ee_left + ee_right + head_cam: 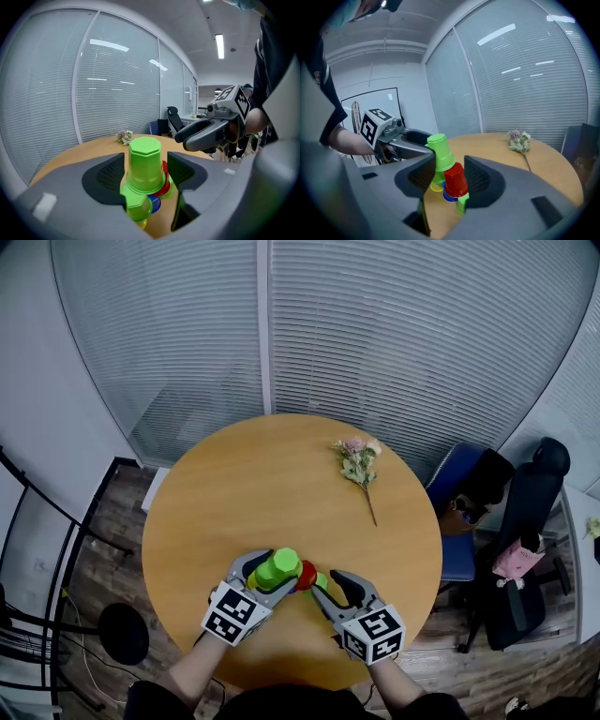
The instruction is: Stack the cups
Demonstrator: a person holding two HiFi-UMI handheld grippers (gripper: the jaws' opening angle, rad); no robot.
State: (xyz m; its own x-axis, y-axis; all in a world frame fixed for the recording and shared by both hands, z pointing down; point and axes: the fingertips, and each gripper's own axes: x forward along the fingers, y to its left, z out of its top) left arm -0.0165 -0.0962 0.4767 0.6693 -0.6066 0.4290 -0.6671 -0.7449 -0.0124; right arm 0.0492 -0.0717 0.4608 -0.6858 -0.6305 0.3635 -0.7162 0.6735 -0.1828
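Observation:
A small pyramid of upturned cups stands near the front edge of the round wooden table. Its top cup is light green and rests on a second green cup and a red cup. Yellow and blue cups sit beneath. My left gripper is open, with the top green cup between its jaws and a sliver of gap at the right pad. My right gripper is open around the red cup, with a gap on its left.
A dried flower sprig lies on the far right part of the table. A blue chair and a black office chair stand to the right. A glass wall with blinds runs behind the table.

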